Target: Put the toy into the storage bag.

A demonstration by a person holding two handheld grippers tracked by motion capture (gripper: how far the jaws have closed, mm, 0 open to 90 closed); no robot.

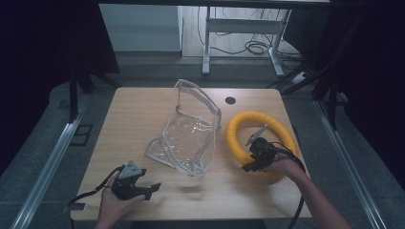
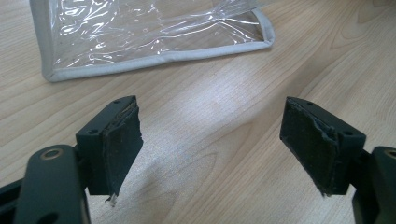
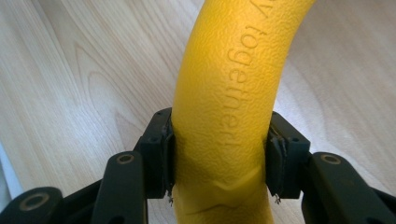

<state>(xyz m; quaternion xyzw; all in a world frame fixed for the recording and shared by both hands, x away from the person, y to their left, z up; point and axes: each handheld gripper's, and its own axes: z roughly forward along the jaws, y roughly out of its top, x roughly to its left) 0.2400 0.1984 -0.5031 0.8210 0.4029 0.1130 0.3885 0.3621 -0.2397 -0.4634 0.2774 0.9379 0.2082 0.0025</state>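
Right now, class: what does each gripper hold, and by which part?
The right gripper clamps the yellow ring across its tube. The left gripper holds nothing.

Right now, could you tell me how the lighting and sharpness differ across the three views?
High view: dim, with dark surroundings and soft detail on the clear bag. Left gripper view: bright glare streaks on the bag's plastic, open left tongs sharp. Right gripper view: evenly lit, yellow ring crisp, embossed lettering readable, in the right tongs.
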